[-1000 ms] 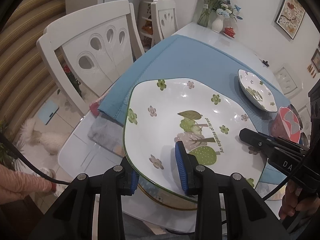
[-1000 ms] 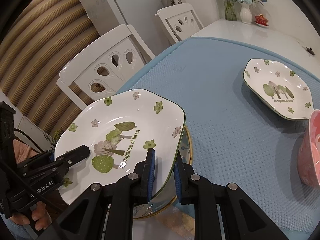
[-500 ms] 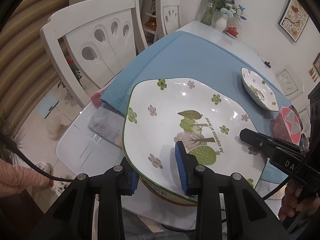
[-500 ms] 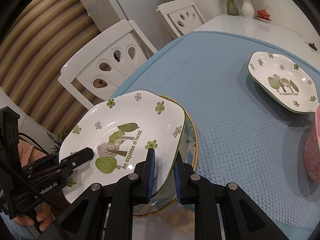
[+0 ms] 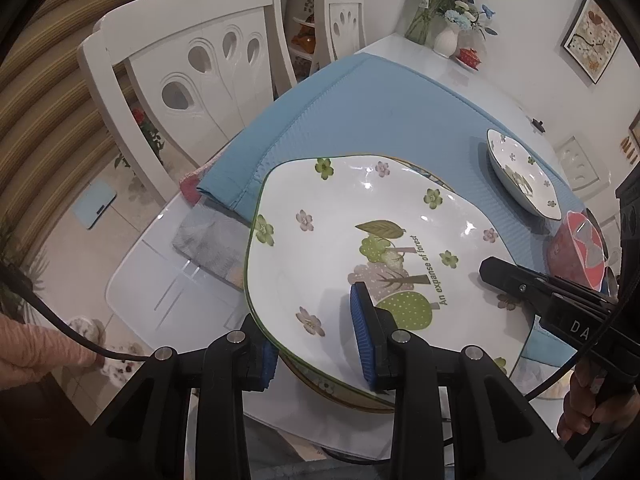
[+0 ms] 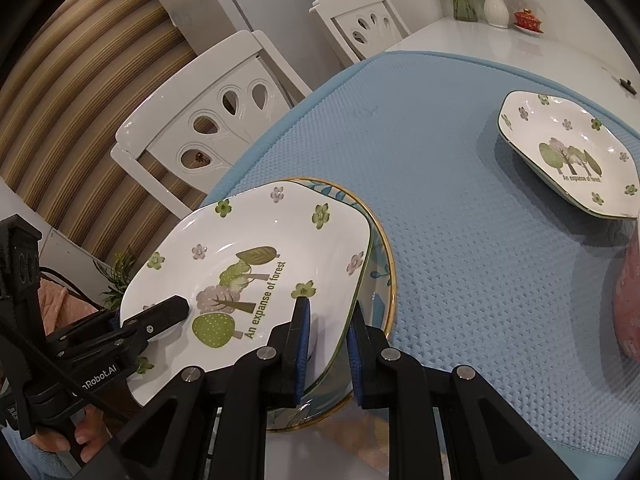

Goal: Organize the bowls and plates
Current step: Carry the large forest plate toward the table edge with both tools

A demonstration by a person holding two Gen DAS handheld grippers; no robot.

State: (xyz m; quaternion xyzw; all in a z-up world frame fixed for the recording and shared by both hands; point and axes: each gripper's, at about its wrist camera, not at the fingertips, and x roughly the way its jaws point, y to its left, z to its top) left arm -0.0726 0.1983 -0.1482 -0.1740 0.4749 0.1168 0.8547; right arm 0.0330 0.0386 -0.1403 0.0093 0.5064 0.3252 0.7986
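Note:
A white plate with green trees and flowers is held from both sides. My left gripper is shut on its near rim, one blue pad on top and one under. My right gripper is shut on its right rim. Each gripper shows in the other's view as a black finger lying on the plate, the left gripper and the right gripper. Under the plate sits a gold-rimmed plate with blue leaves, mostly hidden. Whether the two touch is unclear.
A second tree-pattern plate lies farther back on the blue mat. A pink bowl stands at the right. White chairs line the table's left side. A vase of flowers stands at the far end.
Both views have shifted a little, and more of the gold-rimmed plate's edge shows beyond the held plate. Both grips are unchanged.

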